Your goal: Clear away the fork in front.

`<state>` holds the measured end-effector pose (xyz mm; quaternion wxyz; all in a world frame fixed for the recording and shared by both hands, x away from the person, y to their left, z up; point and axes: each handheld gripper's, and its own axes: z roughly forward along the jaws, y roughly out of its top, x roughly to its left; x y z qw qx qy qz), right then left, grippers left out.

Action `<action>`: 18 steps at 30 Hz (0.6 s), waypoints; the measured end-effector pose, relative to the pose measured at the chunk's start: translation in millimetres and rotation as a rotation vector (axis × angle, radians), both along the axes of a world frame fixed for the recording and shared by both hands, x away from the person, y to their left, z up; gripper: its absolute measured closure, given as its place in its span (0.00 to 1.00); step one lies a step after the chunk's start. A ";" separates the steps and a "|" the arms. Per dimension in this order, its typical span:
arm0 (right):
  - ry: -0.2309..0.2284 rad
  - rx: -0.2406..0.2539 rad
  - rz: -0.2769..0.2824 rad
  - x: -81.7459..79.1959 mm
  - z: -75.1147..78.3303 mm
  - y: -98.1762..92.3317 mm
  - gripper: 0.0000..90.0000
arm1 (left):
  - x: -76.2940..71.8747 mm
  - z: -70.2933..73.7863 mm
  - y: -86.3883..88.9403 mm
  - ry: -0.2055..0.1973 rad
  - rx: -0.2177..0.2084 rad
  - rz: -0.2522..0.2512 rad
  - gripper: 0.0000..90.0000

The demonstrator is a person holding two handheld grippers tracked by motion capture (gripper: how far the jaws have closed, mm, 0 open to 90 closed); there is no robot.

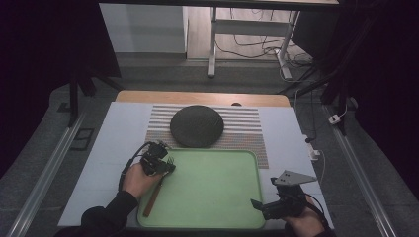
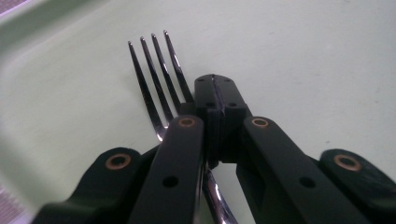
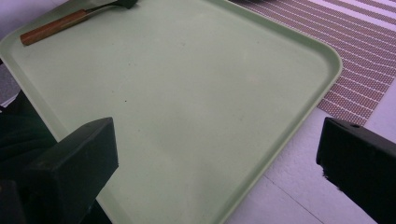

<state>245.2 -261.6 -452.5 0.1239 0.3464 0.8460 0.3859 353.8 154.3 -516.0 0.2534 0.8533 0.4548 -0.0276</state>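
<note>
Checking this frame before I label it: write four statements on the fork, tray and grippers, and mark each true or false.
1. The left gripper is shut on the fork. True.
2. The fork has a blue plastic handle. False: its handle is brown wood.
3. The right gripper stands open with nothing between its jaws. True.
4. The dark round mat lies inside the green tray. False: it lies beyond the tray on the striped placemat.
</note>
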 end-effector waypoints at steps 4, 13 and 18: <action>0.000 0.001 -0.001 0.1 -0.1 -0.2 0.00 | 1.8 0.4 11.5 0.010 0.009 0.032 0.98; 0.003 0.004 -0.002 0.7 -0.1 -0.5 0.00 | 4.4 -0.6 28.0 0.022 -0.015 0.083 0.97; 0.003 0.004 -0.003 0.4 0.1 -0.2 0.00 | -0.4 9.6 32.3 -0.007 -0.041 0.084 0.83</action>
